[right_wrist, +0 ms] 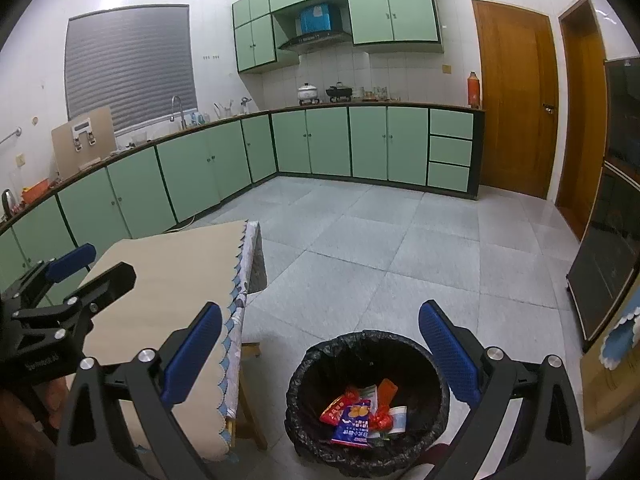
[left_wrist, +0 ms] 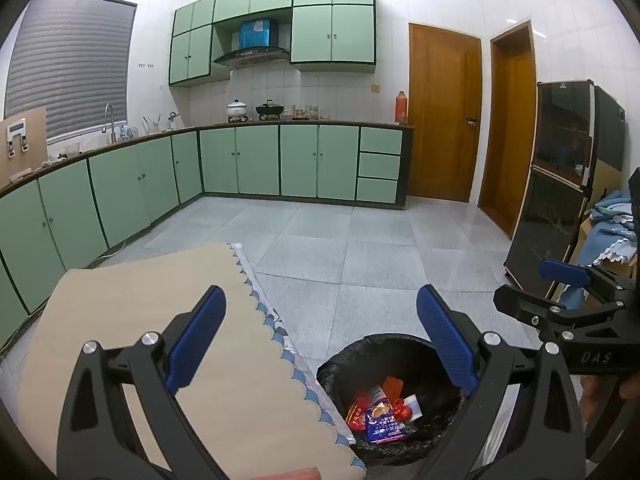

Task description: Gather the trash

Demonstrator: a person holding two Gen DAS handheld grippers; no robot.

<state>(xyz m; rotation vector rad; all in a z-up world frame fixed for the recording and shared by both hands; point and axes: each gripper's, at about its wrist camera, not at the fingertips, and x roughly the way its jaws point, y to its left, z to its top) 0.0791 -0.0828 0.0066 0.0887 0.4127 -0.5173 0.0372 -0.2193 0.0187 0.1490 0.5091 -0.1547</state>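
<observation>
— How do the grippers stand?

— The left gripper (left_wrist: 320,336) has its blue-padded fingers (left_wrist: 196,336) spread wide with nothing between them, above the edge of the table (left_wrist: 132,292) and the bin. The right gripper (right_wrist: 320,348) is spread just as wide, also empty, above the bin.

— And the trash?

— Inside the trash bin (right_wrist: 368,396), lined with a black bag, on the floor just beside the table. A blue snack packet (right_wrist: 354,424) lies on top, its long axis running roughly toward the camera, though the fisheye bends it. Red wrappers (right_wrist: 338,408) and an orange wrapper (right_wrist: 387,392) lie around it.

— Farther off?

— Gray tiled floor (right_wrist: 360,248), then green cabinets (right_wrist: 328,140) and a wooden door (right_wrist: 516,96).
</observation>
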